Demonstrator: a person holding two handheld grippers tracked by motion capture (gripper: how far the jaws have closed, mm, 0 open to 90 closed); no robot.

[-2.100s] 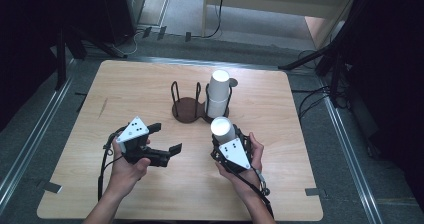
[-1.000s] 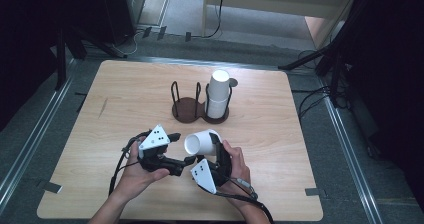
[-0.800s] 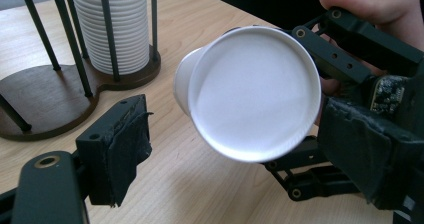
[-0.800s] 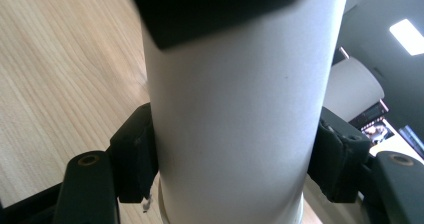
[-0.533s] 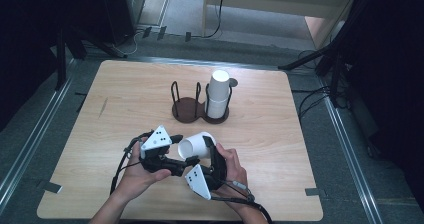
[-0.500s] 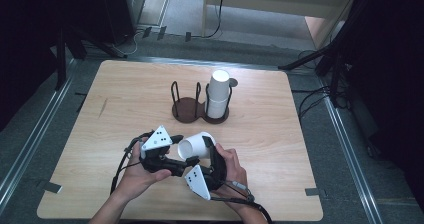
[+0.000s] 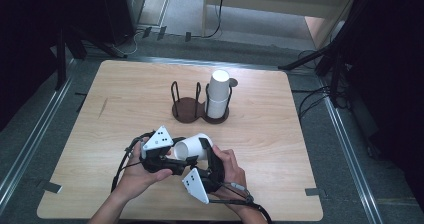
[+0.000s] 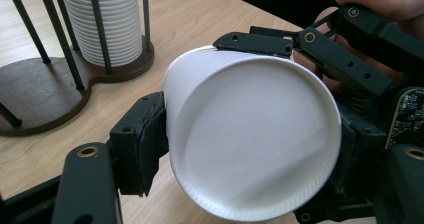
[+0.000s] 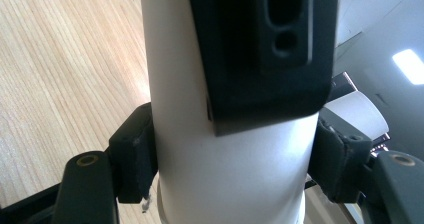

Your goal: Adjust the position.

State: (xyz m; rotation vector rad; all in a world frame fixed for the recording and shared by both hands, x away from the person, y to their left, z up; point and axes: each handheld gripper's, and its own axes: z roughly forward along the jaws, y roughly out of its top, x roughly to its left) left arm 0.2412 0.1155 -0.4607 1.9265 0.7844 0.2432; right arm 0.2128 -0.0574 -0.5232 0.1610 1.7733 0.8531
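White paper cup (image 7: 192, 146), plain and unprinted, smooth tapered wall, thin rolled lip at the mouth. Lying on its side above the light wooden table (image 7: 125, 99), lifted clear of it, near the front edge, between two hands. In the left gripper view the cup (image 8: 250, 139) shows its round end face toward the camera, matte, with a soft grey shadow across it and a fine ribbed rim along the lower edge. In the right gripper view the cup (image 9: 220, 149) stands as a pale column between the jaws, wall clean, no dents to be seen.

Left gripper (image 7: 172, 156): jaws just been closing, now set against the cup from both sides, one pad flat on the wall at picture left, cup between them. Right gripper (image 7: 207, 154): jaws pinching the cup wall on both sides, pads pressed against the paper. A jaw of the left gripper lies across the cup in front of the right gripper's camera.

Farther back, mid-table: dark brown two-ring wooden cup holder with black metal rods (image 7: 187, 106). Its right ring carries a tall stack of white paper cups (image 7: 217, 94), ridged by many nested rims; left ring bare wood. Stack well apart from the held cup.

Grey three-cornered plates with dots on both grippers, cables trailing toward the front edge.
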